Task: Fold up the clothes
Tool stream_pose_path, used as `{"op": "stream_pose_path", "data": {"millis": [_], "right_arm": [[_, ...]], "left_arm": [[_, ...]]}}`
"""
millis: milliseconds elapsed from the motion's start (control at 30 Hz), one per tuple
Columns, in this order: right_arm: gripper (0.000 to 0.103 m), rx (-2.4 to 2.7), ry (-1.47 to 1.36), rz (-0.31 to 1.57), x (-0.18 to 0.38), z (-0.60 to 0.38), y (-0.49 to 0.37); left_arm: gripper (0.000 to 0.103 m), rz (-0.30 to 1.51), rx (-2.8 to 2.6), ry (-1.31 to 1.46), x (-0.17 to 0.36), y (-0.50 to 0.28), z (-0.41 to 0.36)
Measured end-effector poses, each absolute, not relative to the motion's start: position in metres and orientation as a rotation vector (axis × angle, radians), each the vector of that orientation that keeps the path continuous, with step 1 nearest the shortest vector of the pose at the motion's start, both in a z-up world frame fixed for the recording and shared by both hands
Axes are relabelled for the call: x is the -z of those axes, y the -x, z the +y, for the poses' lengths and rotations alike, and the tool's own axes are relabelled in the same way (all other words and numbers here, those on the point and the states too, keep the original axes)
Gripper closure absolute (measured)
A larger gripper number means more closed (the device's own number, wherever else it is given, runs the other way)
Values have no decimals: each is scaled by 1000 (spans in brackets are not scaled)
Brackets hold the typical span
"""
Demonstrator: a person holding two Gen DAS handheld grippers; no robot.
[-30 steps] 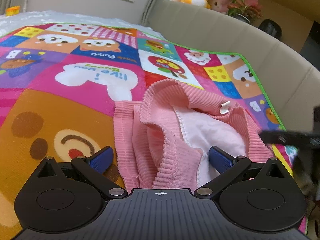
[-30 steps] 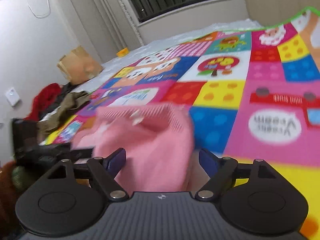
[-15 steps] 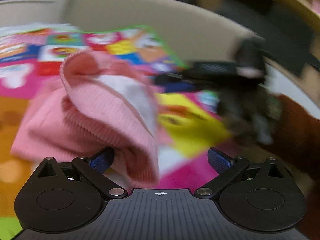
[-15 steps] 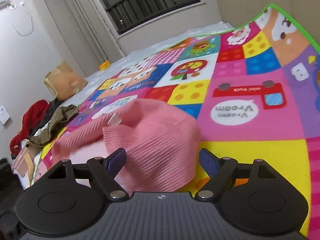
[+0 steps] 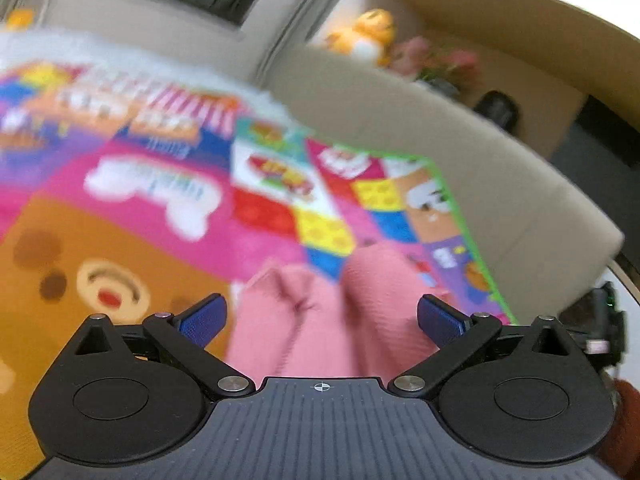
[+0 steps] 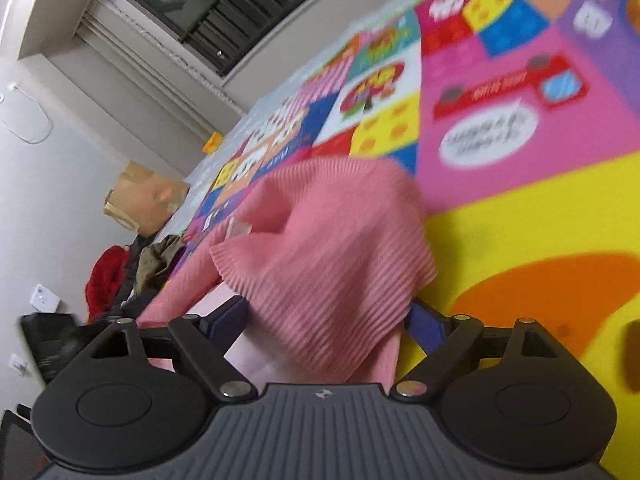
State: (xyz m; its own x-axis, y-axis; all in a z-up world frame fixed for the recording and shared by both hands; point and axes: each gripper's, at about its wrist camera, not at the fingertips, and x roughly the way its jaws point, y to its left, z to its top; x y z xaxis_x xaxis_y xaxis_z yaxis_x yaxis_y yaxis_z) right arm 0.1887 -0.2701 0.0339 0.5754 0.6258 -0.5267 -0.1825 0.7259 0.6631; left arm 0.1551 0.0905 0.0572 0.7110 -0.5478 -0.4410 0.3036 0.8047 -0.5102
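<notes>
A pink ribbed knit garment (image 5: 336, 320) lies bunched on the colourful play mat (image 5: 132, 240). In the left wrist view it sits between and just beyond my left gripper (image 5: 320, 318), whose blue-padded jaws stand wide apart. In the right wrist view the garment (image 6: 328, 264) is heaped in front of my right gripper (image 6: 326, 322); its jaws are wide apart with cloth lying between them, and the fabric hides part of the fingertips. The view is tilted and blurred.
A beige padded headboard (image 5: 460, 168) borders the mat at the right, with plush toys (image 5: 368, 36) on the ledge behind. A pile of dark and red clothes (image 6: 132, 272) and a cardboard box (image 6: 144, 200) lie past the mat's far side, under a window (image 6: 228, 4).
The left gripper has swung back to face the mat, with the garment now low between its jaws. The right view has tilted and moved closer to the garment. Both stay open.
</notes>
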Motion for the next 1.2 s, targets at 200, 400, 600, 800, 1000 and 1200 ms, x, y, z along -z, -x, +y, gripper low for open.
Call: {"op": "stream_pose_path", "data": {"millis": [200,400,600,800,1000,1200], "right_arm": [[33,-571,-292,728,-60,-230,-217],[33,-534,14,562,-100,-205,-219],[33,-539,471,378,-110,-183,-173],[37,-525,736,318,-83,-158,-174],[102,-560,499,382,-86,-156,-216],[102,-623,281,277,-145,-196,-171]], "left_arm": [[7,659,641,385,-33,-143,61],[6,582,848,265,-38,-92,25],[2,535,705,298,-37,-86,44],[0,465,655,362,-68,-98,65],[0,417,670,224,-98,-109,37],[0,431,646,218,-97,-99,51]]}}
